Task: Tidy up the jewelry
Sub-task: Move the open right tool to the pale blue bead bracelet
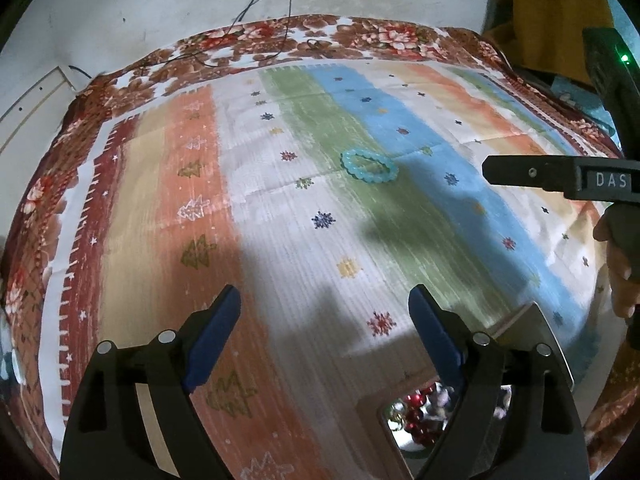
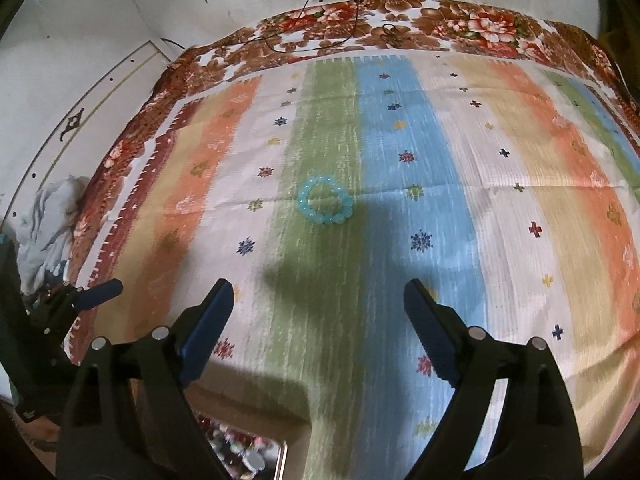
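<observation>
A ring-shaped bracelet of translucent turquoise beads (image 2: 325, 200) lies flat on the striped, multicoloured woven cloth (image 2: 500, 216) that covers the surface, resting on a green stripe beside a blue one, well ahead of both tools. The right tongs (image 2: 318, 320) hover above the cloth with their blue-padded fingers (image 2: 208, 322) spread wide and nothing between them; the bracelet sits far beyond their tips, slightly left of centre. The left tongs (image 1: 324, 328) are likewise wide open and empty, over the white and orange stripes. In the left wrist view the bracelet (image 1: 369, 166) lies farther away, and the black body of the right tool enters from the right. Near the bottom edge, an open box of red and silver beaded jewellery (image 1: 420, 416) sits just beneath the left tongs. A brown floral bedsheet (image 2: 440, 20) borders the cloth at the far side, with a thin black cable (image 2: 320, 40) trailing across it.
</observation>
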Action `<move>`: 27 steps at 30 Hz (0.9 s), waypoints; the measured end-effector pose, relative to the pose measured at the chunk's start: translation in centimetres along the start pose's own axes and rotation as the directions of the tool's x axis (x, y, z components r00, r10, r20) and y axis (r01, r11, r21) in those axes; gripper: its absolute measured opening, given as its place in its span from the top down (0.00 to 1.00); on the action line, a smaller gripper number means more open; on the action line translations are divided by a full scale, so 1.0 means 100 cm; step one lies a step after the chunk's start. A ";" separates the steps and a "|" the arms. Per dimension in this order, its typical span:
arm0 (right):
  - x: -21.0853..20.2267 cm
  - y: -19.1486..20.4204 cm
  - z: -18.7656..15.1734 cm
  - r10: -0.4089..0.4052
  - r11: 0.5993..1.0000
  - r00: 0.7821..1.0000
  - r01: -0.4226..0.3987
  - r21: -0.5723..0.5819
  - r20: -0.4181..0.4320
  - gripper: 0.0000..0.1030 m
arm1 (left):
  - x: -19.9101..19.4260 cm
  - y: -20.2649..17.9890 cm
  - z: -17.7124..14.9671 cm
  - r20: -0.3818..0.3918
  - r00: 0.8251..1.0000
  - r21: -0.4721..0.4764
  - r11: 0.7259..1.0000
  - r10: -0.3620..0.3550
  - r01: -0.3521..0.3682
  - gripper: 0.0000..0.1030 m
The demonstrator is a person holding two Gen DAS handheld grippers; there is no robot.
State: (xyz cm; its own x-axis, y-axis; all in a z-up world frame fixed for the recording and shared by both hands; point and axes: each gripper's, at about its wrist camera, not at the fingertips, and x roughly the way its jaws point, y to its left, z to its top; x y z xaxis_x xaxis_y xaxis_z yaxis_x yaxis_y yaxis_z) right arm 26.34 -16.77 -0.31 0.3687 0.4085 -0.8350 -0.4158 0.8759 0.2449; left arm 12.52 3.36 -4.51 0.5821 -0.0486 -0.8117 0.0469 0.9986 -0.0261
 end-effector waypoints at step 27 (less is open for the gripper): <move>0.080 -0.003 0.041 -0.062 0.994 0.995 0.055 -0.095 -0.077 0.16 | 0.079 0.009 0.037 -0.077 0.997 0.031 1.000 -0.003 0.006 0.18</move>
State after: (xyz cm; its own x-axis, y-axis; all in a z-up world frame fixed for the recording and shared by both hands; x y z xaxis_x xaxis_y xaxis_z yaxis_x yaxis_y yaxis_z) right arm 32.81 -12.68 -5.01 0.3289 0.3322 -0.8840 -0.4717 0.8687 0.1509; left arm 20.18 3.77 -8.73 0.5174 -0.0499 -0.8543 0.0752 0.9971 -0.0127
